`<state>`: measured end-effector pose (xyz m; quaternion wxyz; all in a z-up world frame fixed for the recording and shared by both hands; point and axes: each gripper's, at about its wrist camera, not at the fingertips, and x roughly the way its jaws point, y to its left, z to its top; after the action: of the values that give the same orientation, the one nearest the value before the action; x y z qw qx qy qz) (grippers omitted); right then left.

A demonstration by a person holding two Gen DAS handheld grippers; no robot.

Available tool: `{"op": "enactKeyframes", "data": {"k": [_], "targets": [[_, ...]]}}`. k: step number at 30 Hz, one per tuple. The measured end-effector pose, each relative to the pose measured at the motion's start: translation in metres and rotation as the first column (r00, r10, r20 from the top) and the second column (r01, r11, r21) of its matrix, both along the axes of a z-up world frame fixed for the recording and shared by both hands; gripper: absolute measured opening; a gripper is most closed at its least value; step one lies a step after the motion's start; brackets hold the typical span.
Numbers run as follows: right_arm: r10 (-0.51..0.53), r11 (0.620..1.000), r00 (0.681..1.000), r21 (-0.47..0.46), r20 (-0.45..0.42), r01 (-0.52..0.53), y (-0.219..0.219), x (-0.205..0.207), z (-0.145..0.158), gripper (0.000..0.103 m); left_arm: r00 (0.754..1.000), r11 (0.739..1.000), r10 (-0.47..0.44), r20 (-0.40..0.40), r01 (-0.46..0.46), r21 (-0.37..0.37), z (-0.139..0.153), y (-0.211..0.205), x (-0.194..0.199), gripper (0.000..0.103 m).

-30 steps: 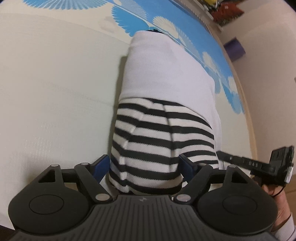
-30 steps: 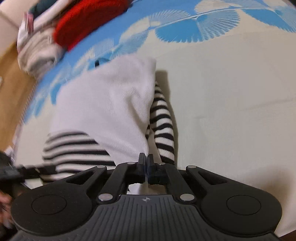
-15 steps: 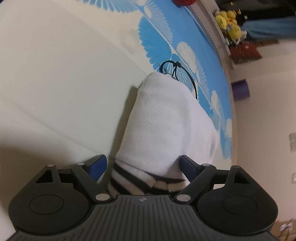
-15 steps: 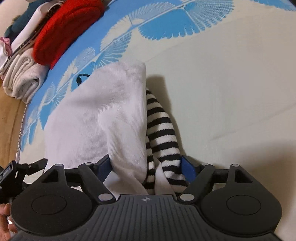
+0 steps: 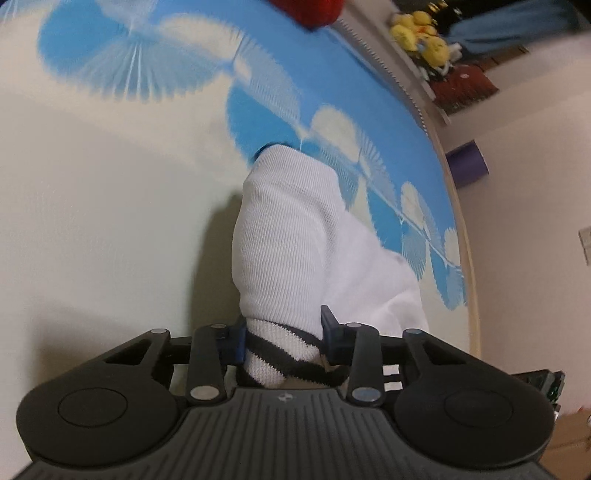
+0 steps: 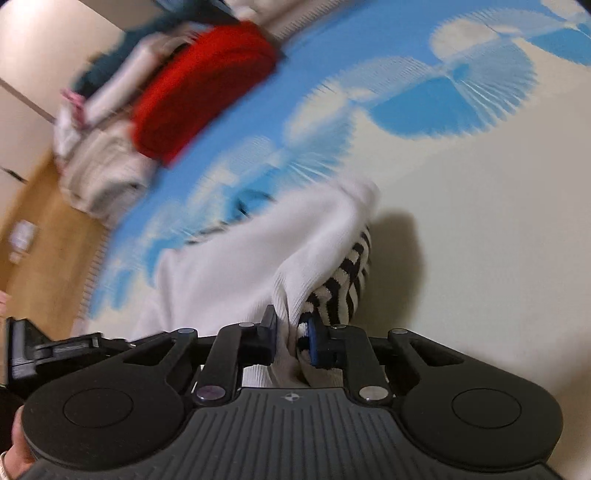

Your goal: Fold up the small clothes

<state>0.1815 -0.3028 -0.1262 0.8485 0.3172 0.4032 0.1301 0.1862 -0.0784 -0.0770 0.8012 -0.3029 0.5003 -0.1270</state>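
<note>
A small white garment with black-and-white striped parts lies folded on a cream mat with blue fan patterns. My left gripper is shut on its near left edge, white cloth over striped fabric bunched between the fingers. My right gripper is shut on the near right edge of the garment, with the striped sleeve bunched beside its right finger. The cloth lifts from the mat at both grips.
A stack of folded clothes topped by a red one sits at the mat's far edge. Yellow plush toys and a purple object lie beyond the mat. The wooden floor shows at the left.
Both grippers were open around the garment's near edge half a second ago and have closed on it. Both views have tilted and the cloth is rising; the right view is blurred with motion.
</note>
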Motion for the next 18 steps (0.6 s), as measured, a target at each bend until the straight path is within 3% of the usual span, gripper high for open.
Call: {"op": "enactKeyframes", "data": {"k": [5,7,11,14,18], "targets": [[0.011,0.999,1.000,0.053,0.026,-0.012,0.040,0.027,0.011,0.016,0.997,0.995,-0.032,0.064,0.026,0.097,0.042,0.059,0.020,0.041],[0.030,0.997,0.999,0.069,0.030,-0.032,0.062,0.041,0.012,0.016,0.999,0.994,-0.022,0.033,0.018,0.106,0.038,0.090,0.030,0.054],[0.034,0.999,0.997,0.004,-0.072,-0.034,0.099,0.061,-0.008,0.018,0.997,0.968,0.082,-0.009,-0.077,0.241,0.035,0.144,0.031,0.055],[0.038,0.994,0.984,-0.093,-0.172,-0.055,0.123,0.072,-0.025,0.020,1.000,0.968,0.011,0.007,-0.012,0.251,0.044,0.153,0.008,0.055],[0.026,0.986,0.984,-0.158,-0.174,-0.054,0.132,0.076,-0.025,0.023,0.995,0.963,-0.095,0.012,0.089,0.254,0.028,0.138,-0.016,0.062]]}}
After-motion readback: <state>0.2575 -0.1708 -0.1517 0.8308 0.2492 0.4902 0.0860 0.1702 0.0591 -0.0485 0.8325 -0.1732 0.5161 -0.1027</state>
